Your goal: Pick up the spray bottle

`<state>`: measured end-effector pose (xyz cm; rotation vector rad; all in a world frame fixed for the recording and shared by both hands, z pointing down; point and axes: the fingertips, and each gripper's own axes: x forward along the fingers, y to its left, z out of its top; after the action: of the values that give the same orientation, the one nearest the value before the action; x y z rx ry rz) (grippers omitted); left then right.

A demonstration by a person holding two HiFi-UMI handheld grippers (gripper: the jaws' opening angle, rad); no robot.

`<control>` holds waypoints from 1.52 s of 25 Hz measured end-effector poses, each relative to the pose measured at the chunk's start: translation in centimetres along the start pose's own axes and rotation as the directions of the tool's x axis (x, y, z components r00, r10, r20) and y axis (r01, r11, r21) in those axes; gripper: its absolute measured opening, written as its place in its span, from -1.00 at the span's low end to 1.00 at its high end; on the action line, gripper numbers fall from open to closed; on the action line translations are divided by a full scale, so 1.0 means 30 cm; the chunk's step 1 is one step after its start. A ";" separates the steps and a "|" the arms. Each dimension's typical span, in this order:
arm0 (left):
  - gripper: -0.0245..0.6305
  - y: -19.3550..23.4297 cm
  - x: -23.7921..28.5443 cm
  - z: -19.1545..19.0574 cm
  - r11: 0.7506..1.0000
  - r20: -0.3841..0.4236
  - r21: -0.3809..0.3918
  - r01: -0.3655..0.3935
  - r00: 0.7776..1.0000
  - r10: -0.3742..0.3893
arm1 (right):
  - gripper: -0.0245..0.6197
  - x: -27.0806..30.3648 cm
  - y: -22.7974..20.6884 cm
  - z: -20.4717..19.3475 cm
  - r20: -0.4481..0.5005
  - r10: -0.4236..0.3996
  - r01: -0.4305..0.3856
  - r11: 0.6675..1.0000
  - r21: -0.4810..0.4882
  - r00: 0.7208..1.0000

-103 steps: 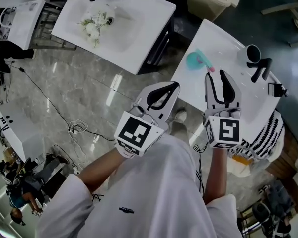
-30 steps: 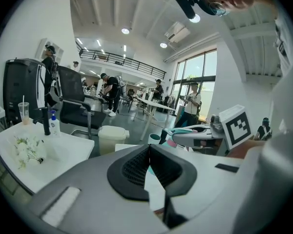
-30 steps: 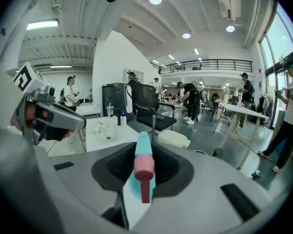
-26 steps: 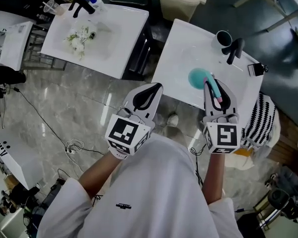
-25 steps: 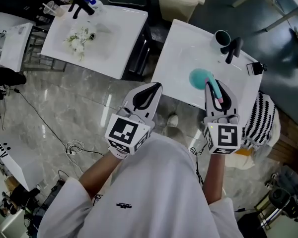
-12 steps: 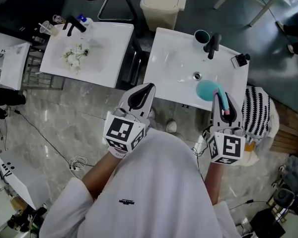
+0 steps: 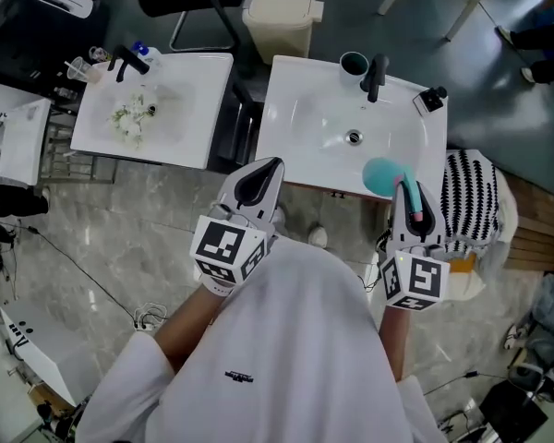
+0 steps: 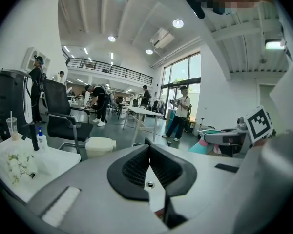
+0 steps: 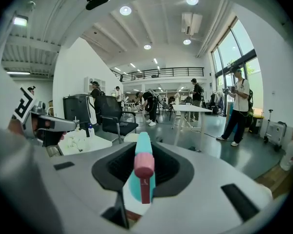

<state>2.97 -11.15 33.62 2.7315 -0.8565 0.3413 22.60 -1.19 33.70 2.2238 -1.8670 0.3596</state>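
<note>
Faucet (image 7: 377,74) and cup (image 7: 354,63) line the sink (image 7: 295,127) back rim (front stays open).

In the head view the right gripper (image 7: 412,192) covers the neck of the bottle (image 7: 382,175), so only its teal body and a pink strip show. In the right gripper view the bottle's base drops out of sight behind the gripper's grey shell. Both hands are hidden under the right gripper and the left gripper (image 7: 261,172), the striped thing (image 7: 475,201) is partly behind the right gripper, and the black thing (image 7: 433,98) on the sink (image 7: 300,118) and the pale bits (image 7: 129,118) on the left sink (image 7: 180,127) are too small to tell.
</note>
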 end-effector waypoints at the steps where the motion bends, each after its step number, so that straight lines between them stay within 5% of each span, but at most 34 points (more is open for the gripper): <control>1: -0.91 -0.008 0.000 -0.002 1.000 -0.001 0.001 0.002 1.000 -0.002 | -0.68 -0.007 -0.002 -0.004 0.000 -0.001 0.001 1.000 0.002 1.000; 38: -0.91 -0.083 -0.039 -0.034 1.000 -0.011 -0.004 0.024 1.000 -0.024 | -0.68 -0.066 0.009 -0.032 -0.008 -0.004 0.004 1.000 -0.013 1.000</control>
<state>3.33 -8.24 33.80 2.7317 -0.8200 0.3490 21.96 0.91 33.96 2.2142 -1.8554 0.3546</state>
